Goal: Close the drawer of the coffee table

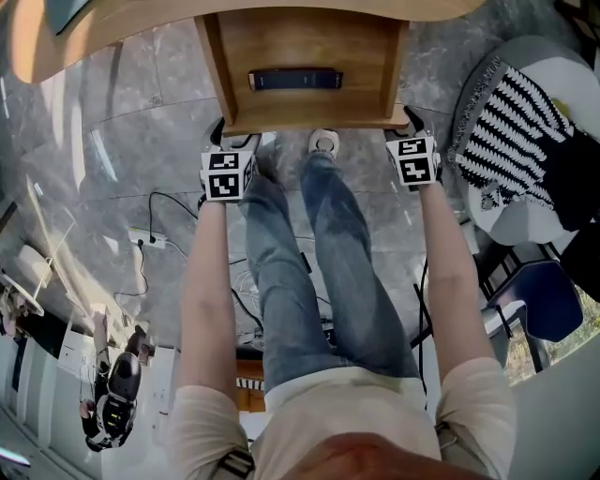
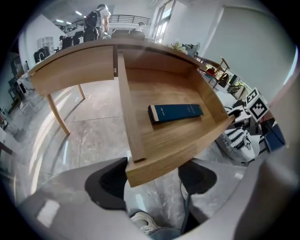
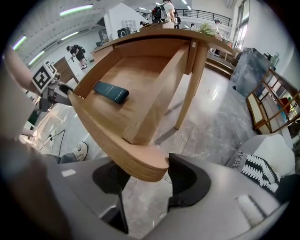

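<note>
The wooden drawer [image 1: 309,120] stands pulled out from the coffee table [image 1: 94,28], with a dark blue book [image 1: 295,80] lying flat inside. My left gripper [image 1: 236,139] is at the drawer front's left corner and my right gripper [image 1: 403,127] at its right corner. In the left gripper view the open left gripper [image 2: 153,180] has the front corner of the drawer [image 2: 164,159] over the gap between its pads. In the right gripper view the right gripper [image 3: 147,180] straddles the rounded corner of the drawer [image 3: 140,161]; one pad [image 3: 185,180] touches its end.
The person's legs in jeans [image 1: 319,272] and a shoe [image 1: 323,142] stand between my arms, just before the drawer. A seat with a black-and-white striped cushion [image 1: 516,131] is at the right. Cables and a power strip [image 1: 150,239] lie on the marble floor at the left. A table leg [image 3: 187,93] stands beside the drawer.
</note>
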Demonstrator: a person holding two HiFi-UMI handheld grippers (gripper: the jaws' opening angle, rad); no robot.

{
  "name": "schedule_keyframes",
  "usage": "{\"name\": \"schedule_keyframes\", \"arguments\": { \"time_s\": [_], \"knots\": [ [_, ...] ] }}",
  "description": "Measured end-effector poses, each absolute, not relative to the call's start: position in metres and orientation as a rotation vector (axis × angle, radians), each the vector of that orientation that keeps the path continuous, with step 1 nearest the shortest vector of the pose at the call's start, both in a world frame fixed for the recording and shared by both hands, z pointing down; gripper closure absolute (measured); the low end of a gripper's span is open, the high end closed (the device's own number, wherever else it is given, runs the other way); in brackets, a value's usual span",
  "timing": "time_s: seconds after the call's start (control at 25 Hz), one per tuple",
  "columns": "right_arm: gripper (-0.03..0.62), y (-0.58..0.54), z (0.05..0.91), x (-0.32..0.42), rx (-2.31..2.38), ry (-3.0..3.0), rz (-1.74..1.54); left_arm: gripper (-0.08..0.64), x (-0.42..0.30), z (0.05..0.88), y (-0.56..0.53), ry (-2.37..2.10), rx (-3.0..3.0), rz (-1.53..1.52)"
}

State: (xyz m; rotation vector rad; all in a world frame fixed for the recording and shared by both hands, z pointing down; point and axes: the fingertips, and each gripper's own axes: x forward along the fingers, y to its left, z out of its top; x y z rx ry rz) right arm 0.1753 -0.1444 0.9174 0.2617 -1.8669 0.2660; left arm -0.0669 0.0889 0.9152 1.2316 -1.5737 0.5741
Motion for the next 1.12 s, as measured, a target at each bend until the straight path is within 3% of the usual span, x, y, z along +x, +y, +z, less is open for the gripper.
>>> {"name": "schedule_keyframes", "arguments": {
  "time_s": [1.12],
  "knots": [
    [0.381,-0.144,0.866,0.178,0.244,-1.824,0.338,0.233,-0.07,0.856,0.09,-1.567,1.1,0.653]
  ]
}}
